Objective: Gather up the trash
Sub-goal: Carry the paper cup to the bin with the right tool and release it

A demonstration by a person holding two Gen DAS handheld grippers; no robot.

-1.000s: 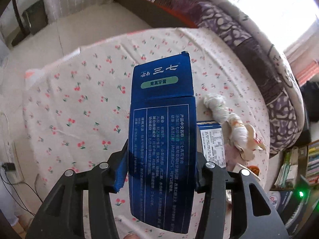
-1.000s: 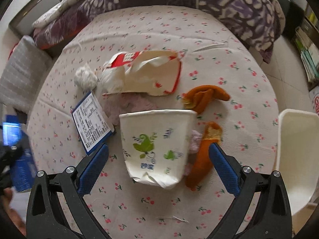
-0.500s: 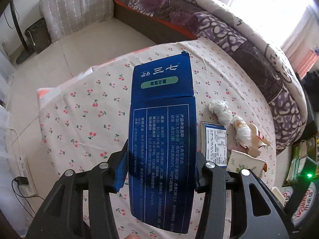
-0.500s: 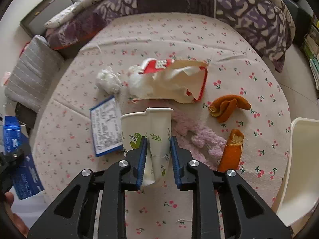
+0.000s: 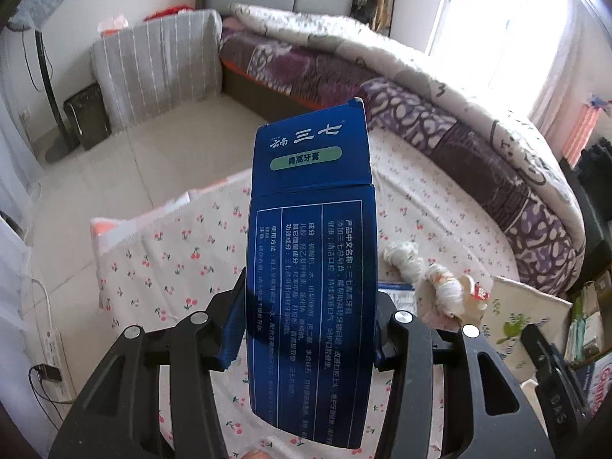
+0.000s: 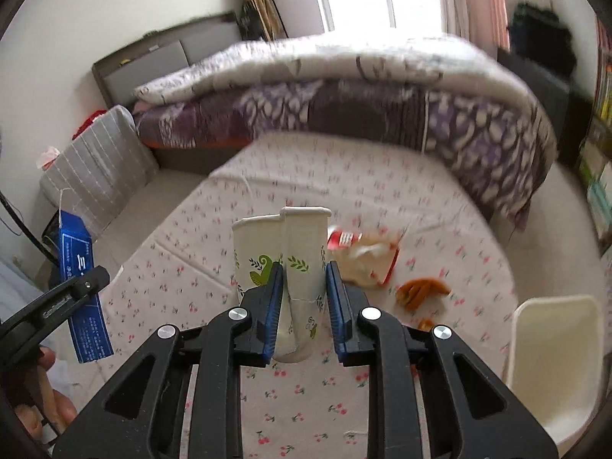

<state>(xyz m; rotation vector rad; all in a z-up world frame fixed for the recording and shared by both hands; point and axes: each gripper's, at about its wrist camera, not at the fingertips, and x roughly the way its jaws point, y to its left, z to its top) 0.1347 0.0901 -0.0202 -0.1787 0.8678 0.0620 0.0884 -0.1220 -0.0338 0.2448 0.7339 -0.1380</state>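
Trash in both: our left gripper [image 5: 308, 329] pinches the blue box [image 5: 311, 229], our right gripper [image 6: 304, 306] squeezes the paper cup [image 6: 285, 252]; crumpling, it could slip.

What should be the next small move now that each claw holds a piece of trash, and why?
Probably carry both pieces to a bin, though none is in view. The left claw is shut on the blue box and the right claw is shut on the squashed cup, both lifted off the table, so neither can take the wrapper or peels.
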